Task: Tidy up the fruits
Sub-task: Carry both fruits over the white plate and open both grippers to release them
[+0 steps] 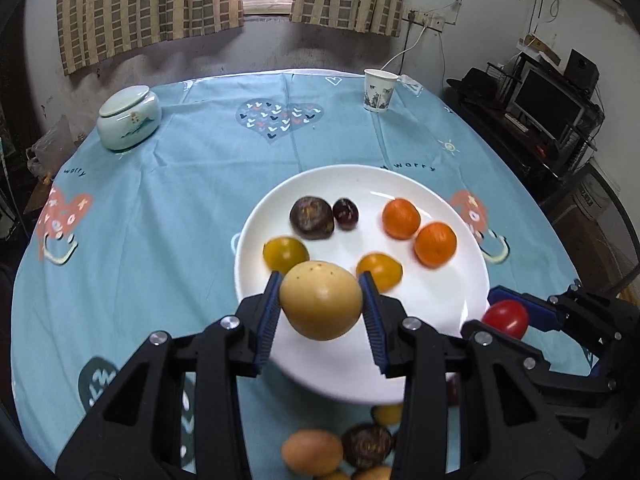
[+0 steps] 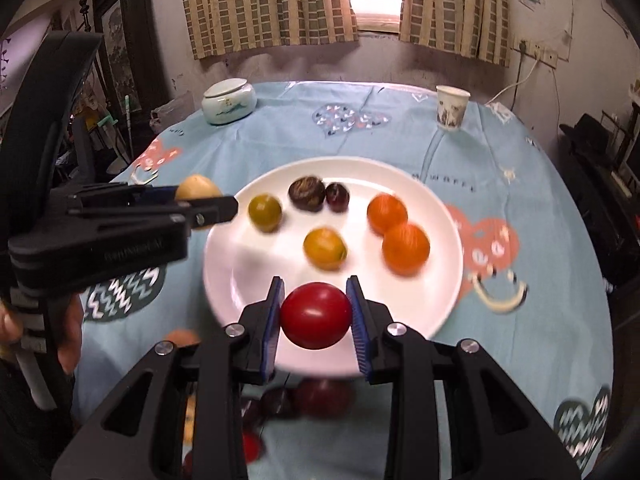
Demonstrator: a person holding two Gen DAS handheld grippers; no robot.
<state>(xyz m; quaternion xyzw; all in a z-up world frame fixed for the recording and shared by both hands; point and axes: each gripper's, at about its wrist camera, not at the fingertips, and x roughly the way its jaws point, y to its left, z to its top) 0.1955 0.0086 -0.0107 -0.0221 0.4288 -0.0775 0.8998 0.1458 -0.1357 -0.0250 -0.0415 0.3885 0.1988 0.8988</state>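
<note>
On a blue tablecloth (image 1: 168,200) stood a white plate (image 1: 432,300) holding two oranges (image 1: 401,218), two yellow fruits (image 1: 285,254) and two dark brown ones (image 1: 311,217), with more loose fruit (image 1: 312,450) lying on the cloth at the near edge. The left gripper (image 1: 321,304) pinched a pale tan fruit (image 1: 320,300) over the plate's near left rim; the right gripper (image 2: 316,312) pinched a red tomato (image 2: 315,315) over its near edge. Far back: lidded jar (image 1: 129,117) left, paper cup (image 1: 378,90) right.
</note>
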